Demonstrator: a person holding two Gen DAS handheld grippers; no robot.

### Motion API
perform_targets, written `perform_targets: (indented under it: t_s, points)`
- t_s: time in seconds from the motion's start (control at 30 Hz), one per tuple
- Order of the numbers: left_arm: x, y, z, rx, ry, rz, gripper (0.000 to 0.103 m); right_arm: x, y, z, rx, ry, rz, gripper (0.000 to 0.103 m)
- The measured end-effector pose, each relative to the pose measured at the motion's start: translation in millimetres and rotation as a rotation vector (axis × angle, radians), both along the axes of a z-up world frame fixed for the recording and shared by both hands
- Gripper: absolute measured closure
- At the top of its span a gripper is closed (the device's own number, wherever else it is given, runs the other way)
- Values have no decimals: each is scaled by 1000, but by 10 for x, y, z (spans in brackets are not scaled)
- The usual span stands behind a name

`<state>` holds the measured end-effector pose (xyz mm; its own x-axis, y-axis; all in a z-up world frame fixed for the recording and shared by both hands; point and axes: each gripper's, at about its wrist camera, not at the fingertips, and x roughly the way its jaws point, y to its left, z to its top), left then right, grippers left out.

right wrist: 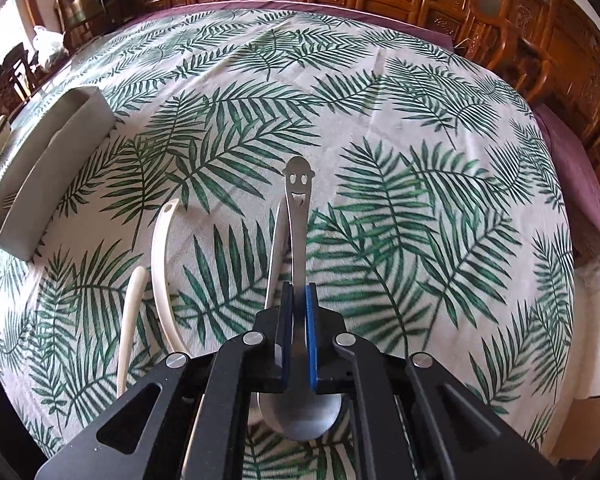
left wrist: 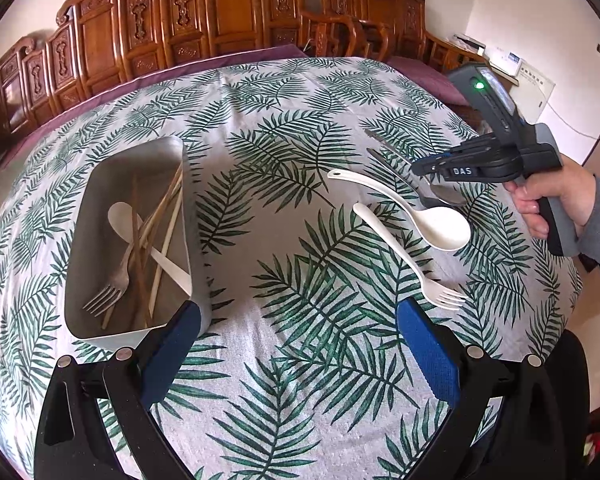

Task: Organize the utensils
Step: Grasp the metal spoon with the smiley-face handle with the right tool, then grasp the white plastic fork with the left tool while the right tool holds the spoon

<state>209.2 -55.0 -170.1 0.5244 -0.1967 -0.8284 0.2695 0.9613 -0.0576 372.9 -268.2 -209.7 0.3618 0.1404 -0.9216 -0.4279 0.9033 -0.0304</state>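
Two grippers work over a table covered by a palm-leaf cloth (left wrist: 284, 184). The right gripper (right wrist: 299, 304) has its blue pads pressed nearly together on the neck of a steel spoon (right wrist: 296, 216). The spoon's handle, pierced with a smiling face, runs toward twelve o'clock in the right wrist view, and its bowl shows under the gripper body at six o'clock. A second metal utensil (right wrist: 277, 248) lies just beside that handle on its nine o'clock side; I cannot tell what kind it is.

In the left wrist view the same gripper (left wrist: 428, 170) sits at about two o'clock, held by a hand (left wrist: 548, 204) in a grey sleeve, with the spoon bowl (left wrist: 448, 196) below its tip.

The left gripper (left wrist: 300, 344) stands wide, its two blue pads well apart with nothing between them, low at six o'clock.

A white ladle-shaped spoon (left wrist: 420, 212) and a white fork (left wrist: 404, 256) lie loose on the cloth, side by side, right of centre at roughly three o'clock.

A grey rectangular tray (left wrist: 100, 184) rests at nine o'clock. It holds a metal fork (left wrist: 112, 288), a white spoon (left wrist: 120, 212) and several chopsticks (left wrist: 164, 224) lying crossed over one another.

Carved wooden chairs (left wrist: 220, 12) line the far side at twelve o'clock.
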Motion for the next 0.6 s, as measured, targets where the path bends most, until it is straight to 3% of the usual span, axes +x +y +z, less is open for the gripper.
perform_targets:
  t_s: [0.47,0.53,0.6]
  points:
    - [297,-512,-214,-50,79,-16,8,-665,-377,326,53,-57,-75,96]
    - [337,-625,-262,-58,97,-23,12,-770,-409,350,64,-63,-82,96]
    - [373,-722,-313,-58,112,-31,23,-860,-444,360,79,-64,-92,96]
